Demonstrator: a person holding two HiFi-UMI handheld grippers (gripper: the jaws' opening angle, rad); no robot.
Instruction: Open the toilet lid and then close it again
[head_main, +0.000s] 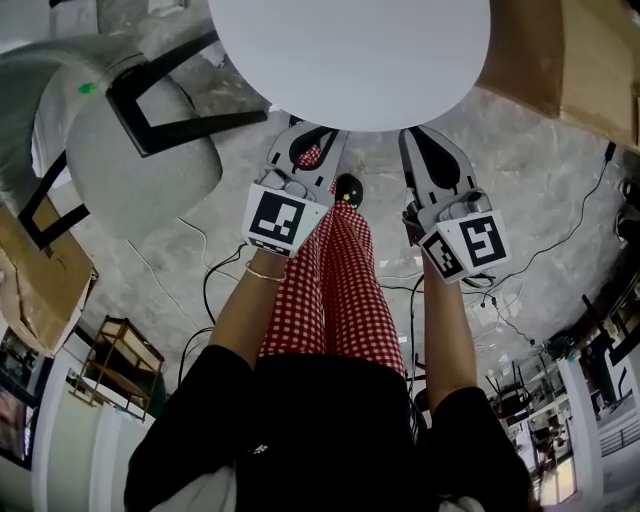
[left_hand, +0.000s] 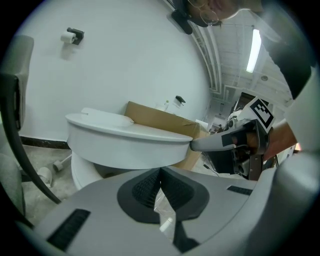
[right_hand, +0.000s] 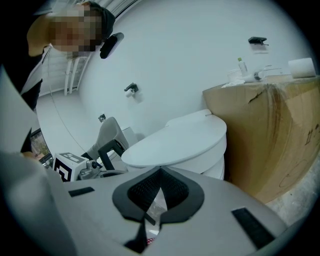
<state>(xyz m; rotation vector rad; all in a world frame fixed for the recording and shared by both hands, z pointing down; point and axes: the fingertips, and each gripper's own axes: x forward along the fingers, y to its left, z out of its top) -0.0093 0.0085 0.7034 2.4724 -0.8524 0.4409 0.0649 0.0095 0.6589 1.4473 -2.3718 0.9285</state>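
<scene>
The white toilet lid lies flat and closed on the bowl, filling the top of the head view. My left gripper is just short of its front rim, left of centre, jaws shut with nothing in them. My right gripper is at the rim right of centre, also shut and empty. In the left gripper view the lid sits just beyond the closed tips of that gripper, with the right gripper alongside. From the right gripper, the lid is likewise just ahead.
A cardboard box stands right of the toilet. A grey chair with a black frame stands on the left. Cables run over the concrete floor. The person's legs in red checked trousers are between the grippers.
</scene>
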